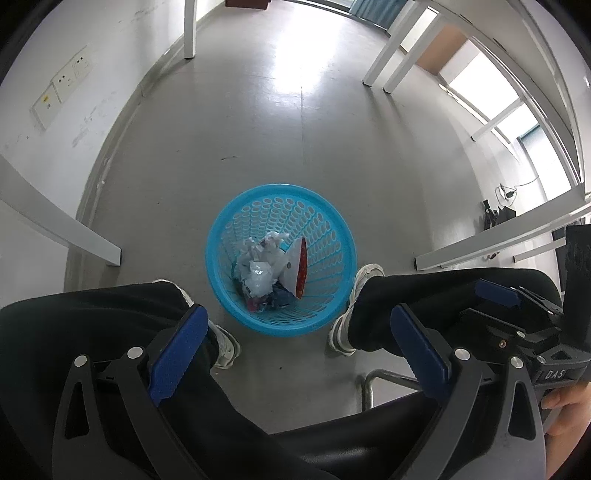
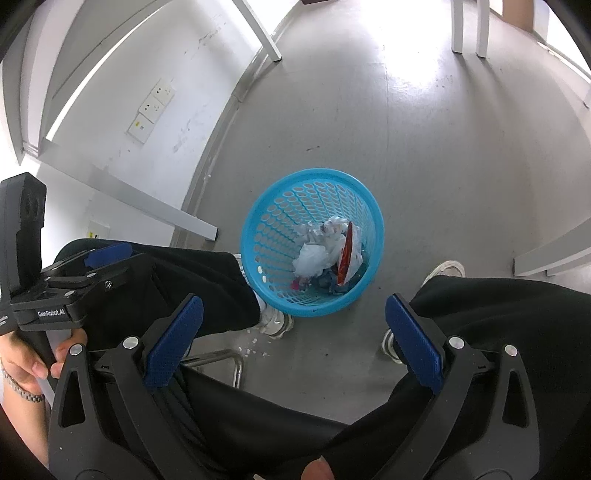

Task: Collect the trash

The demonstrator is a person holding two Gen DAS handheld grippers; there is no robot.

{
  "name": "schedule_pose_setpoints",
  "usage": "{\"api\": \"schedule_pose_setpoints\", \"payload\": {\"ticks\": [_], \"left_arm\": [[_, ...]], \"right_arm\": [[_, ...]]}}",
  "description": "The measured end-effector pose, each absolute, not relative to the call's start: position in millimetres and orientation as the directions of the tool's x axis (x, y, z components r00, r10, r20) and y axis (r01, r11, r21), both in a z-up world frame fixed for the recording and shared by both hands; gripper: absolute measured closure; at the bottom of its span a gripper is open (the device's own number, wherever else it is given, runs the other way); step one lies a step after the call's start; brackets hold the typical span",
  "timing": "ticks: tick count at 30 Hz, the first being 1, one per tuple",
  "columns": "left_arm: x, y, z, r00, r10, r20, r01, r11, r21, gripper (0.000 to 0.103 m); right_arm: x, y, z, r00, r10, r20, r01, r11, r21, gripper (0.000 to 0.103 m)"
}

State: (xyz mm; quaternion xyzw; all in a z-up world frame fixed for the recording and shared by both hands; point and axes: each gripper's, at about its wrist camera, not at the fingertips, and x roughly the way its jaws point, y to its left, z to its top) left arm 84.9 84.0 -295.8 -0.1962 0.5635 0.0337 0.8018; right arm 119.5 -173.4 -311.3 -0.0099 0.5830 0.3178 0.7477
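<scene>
A blue perforated plastic basket (image 1: 334, 236) stands on the grey floor between the seated person's feet; it also shows in the right wrist view (image 2: 266, 229). Inside lie crumpled white paper and plastic (image 1: 260, 264) and a red and white wrapper (image 1: 298, 264); the same trash (image 2: 314, 258) and wrapper (image 2: 345, 254) show in the right wrist view. My left gripper (image 1: 295, 325) is open and empty, held above the person's knees, short of the basket. My right gripper (image 2: 295, 314) is open and empty, also above the lap. Each gripper appears at the edge of the other's view.
The person's black-trousered legs (image 1: 110, 325) and white shoes (image 1: 364, 277) flank the basket. White table legs (image 1: 190, 33) stand around, a white wall with sockets (image 1: 70, 79) is at the left. A metal chair frame (image 2: 229, 360) sits below. Small white scraps (image 2: 255, 341) lie on the floor.
</scene>
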Motion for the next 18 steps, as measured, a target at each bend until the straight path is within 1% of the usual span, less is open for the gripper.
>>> {"api": "schedule_pose_setpoints", "payload": {"ticks": [18], "left_arm": [[85.4,82.3,-296.4,0.360,-0.166,-0.918,-0.276,0.921,-0.275,0.006]], "right_arm": [[125.7,-176.1,-315.2,0.113,0.462,-0.880,-0.471,0.805,0.362,0.009]]}}
